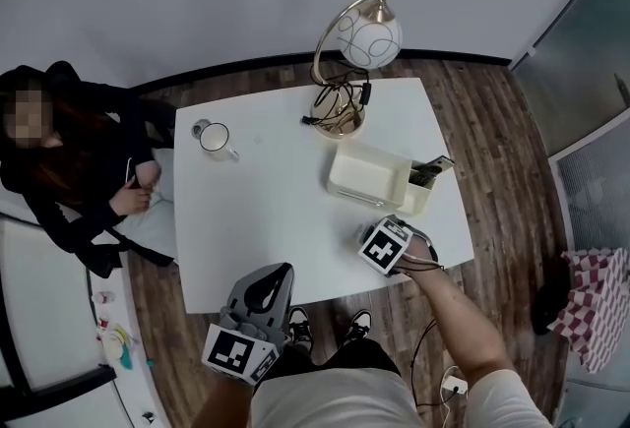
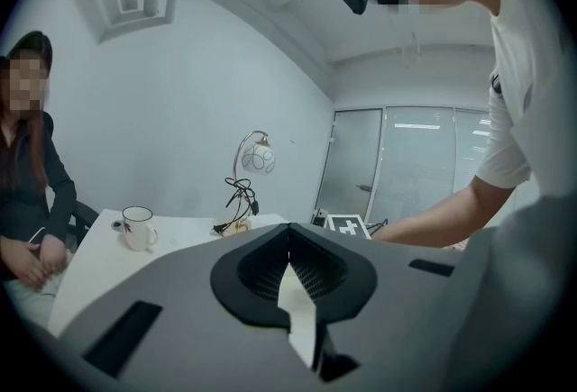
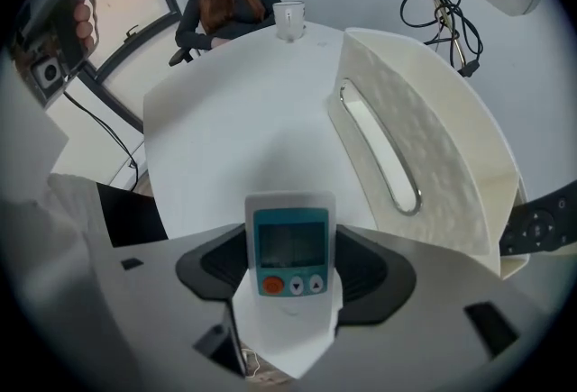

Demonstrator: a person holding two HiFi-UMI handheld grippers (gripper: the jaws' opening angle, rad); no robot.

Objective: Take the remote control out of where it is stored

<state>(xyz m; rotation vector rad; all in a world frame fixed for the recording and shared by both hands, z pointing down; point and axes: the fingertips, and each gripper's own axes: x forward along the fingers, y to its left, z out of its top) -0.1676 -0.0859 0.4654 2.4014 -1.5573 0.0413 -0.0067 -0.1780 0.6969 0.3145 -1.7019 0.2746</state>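
Remote control (image 3: 290, 244), a white one with a teal-framed screen, an orange button and two pale buttons beneath it, sits pinched between the fingers (image 3: 371, 268) of the right gripper (image 3: 290, 271). Its screen end sticks out past the fingertips and its face is turned toward that gripper's camera. It is clear of the box and held over the white table (image 1: 285, 219).

Just beyond these fingers and to their right stands the cream storage box (image 3: 424, 138), with a long slot handle in the wall that faces them. A second, dark remote (image 3: 541, 223) pokes from the box's narrow end compartment, farther right of the fingers and apart from them. In the head view the right gripper (image 1: 394, 237) hangs close to the box (image 1: 366, 175), on the side nearest the person holding it.

The left gripper (image 2: 288, 241) has its fingers pressed together at the tips, with nothing between them. It is held off the near edge of the table, well apart from the box, and appears in the head view (image 1: 266, 293) low and to the left of the other gripper.

Far ahead of the left fingers and a little to their left stands a white mug (image 2: 137, 226). Ahead of them is a lamp (image 2: 255, 156) with a round patterned shade and a dark cable bunched at its base. A seated person (image 1: 79, 155) in dark clothes is at the table's far left side.
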